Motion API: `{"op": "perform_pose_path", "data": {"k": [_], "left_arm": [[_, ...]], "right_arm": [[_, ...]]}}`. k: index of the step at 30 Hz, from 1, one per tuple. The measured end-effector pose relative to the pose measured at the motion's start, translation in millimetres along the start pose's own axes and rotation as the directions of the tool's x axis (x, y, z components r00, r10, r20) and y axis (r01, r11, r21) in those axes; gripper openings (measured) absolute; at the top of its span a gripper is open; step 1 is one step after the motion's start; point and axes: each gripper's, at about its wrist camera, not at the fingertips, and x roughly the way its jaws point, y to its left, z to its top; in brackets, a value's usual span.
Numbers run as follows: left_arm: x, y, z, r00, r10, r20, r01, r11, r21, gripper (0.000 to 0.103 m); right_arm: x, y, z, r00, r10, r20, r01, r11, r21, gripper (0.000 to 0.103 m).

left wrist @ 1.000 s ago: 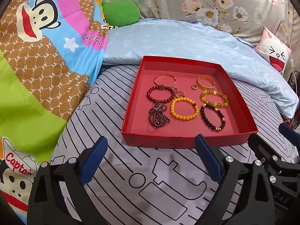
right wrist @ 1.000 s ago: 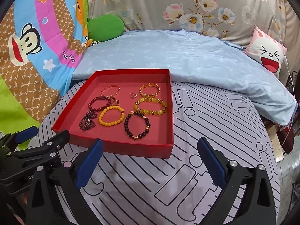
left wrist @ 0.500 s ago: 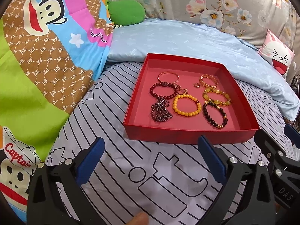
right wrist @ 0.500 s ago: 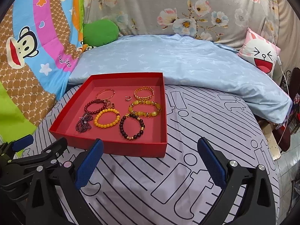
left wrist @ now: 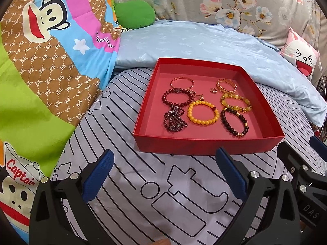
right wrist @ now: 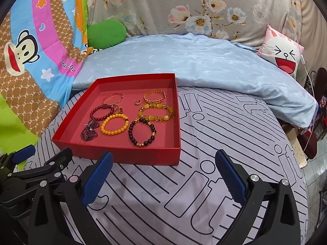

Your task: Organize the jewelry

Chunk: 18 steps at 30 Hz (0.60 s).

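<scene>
Bedding and cushions on a bed

A grey sheet (left wrist: 126, 183) printed with black lines and outlined shapes covers the bed; a pale blue quilt (left wrist: 204, 47) lies folded across it farther back. On the left a cartoon-monkey blanket (left wrist: 40, 65) in brown, green, blue and pink is heaped up, with a green cushion (left wrist: 133, 13) at its upper edge. A grey floral fabric (right wrist: 204, 6) forms the backdrop, and a pink-and-white laughing-face cushion (right wrist: 283, 54) leans at the right.
</scene>
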Motion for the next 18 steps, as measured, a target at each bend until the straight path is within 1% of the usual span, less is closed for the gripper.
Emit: {"op": "perform_pose_path", "data": {"k": [18], "left_arm": [[2.2,-0.4,0.3,1.000,0.008,-0.006,-0.008,1.000,0.011,0.095]], "right_arm": [[1.7,-3.0,-5.9,1.000,-0.010,-0.007,0.010,1.000,0.009,0.096]]}}
